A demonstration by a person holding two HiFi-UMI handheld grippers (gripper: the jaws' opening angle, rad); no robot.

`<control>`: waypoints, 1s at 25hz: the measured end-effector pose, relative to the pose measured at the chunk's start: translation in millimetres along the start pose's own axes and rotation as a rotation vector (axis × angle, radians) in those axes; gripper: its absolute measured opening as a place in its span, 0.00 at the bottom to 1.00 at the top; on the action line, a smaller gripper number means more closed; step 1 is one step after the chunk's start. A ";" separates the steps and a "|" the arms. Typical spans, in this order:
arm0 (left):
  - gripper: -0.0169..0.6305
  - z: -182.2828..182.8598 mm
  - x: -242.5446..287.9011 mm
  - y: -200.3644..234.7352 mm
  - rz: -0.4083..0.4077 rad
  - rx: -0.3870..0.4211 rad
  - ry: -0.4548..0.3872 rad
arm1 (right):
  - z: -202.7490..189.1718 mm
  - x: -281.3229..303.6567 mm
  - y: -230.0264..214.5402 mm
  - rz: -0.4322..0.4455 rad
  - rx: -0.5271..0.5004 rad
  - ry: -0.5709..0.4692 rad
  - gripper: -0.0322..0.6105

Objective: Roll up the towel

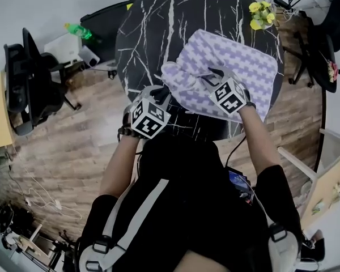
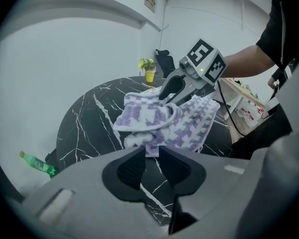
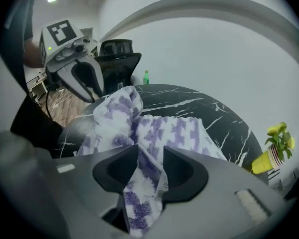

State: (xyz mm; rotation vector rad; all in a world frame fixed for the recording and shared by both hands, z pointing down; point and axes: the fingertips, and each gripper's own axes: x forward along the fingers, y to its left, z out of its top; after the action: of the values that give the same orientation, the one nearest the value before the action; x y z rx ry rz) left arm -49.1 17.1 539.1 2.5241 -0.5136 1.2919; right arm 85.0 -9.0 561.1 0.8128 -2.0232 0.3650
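Green bottle: a green bottle (image 1: 78, 31) lies far off at the left side, past the table's edge.
Black chair: a black chair (image 1: 31, 81) stands on the wood floor (image 1: 62, 152), left of the table.
Table: the table (image 1: 153, 27) is round and black with white lines like cracks. The person stands at its near edge and looks down on it.
Left gripper: the left gripper (image 2: 152, 152) points down at the near left end of the towel. Its jaws are almost together, with just a thin gap. A small bit of the towel's edge sits in that gap at the very tips, and the tips pinch it.
Towel: the towel (image 1: 238, 67) is white with purple blocks. It lies on the near right part of the table. Most of it is flat and spread out to the right. Its near left end is bunched into a soft, loose lump (image 1: 178, 78), and that lump sits between the two grippers.
Right gripper: the right gripper (image 3: 150, 156) is just right of the left one and points down at the bunched end too. Its jaws stand about half open. A fold of the towel runs through the gap and hangs down loose. The jaws do not squeeze it.
Yellow flowers: the yellow flowers (image 1: 262, 15) stand in a little pot at the far right edge of the table, well apart from the towel.
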 end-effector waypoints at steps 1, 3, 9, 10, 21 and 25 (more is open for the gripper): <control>0.17 -0.2 -0.6 4.7 0.007 0.004 0.001 | -1.0 2.9 2.6 0.025 -0.027 0.021 0.30; 0.20 -0.6 -0.4 14.3 0.022 0.014 0.003 | -4.5 8.6 7.3 0.065 -0.073 0.062 0.30; 0.32 6.6 3.3 36.4 0.072 0.160 0.018 | -15.9 12.5 14.9 0.101 -0.069 0.108 0.20; 0.32 10.0 4.4 39.6 0.079 0.201 0.017 | -16.4 11.7 15.6 0.098 -0.062 0.105 0.14; 0.29 51.8 25.6 43.1 0.081 0.605 0.007 | -27.8 2.4 18.6 0.027 0.035 0.078 0.11; 0.13 47.7 34.2 36.6 0.064 0.717 0.058 | -26.8 -3.9 16.1 0.006 0.076 0.067 0.11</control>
State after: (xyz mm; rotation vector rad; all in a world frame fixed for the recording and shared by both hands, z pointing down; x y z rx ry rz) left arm -11.3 -40.8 542.3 3.0197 -0.1180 1.8220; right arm 92.8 18.9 573.5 0.8308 -1.9598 0.4686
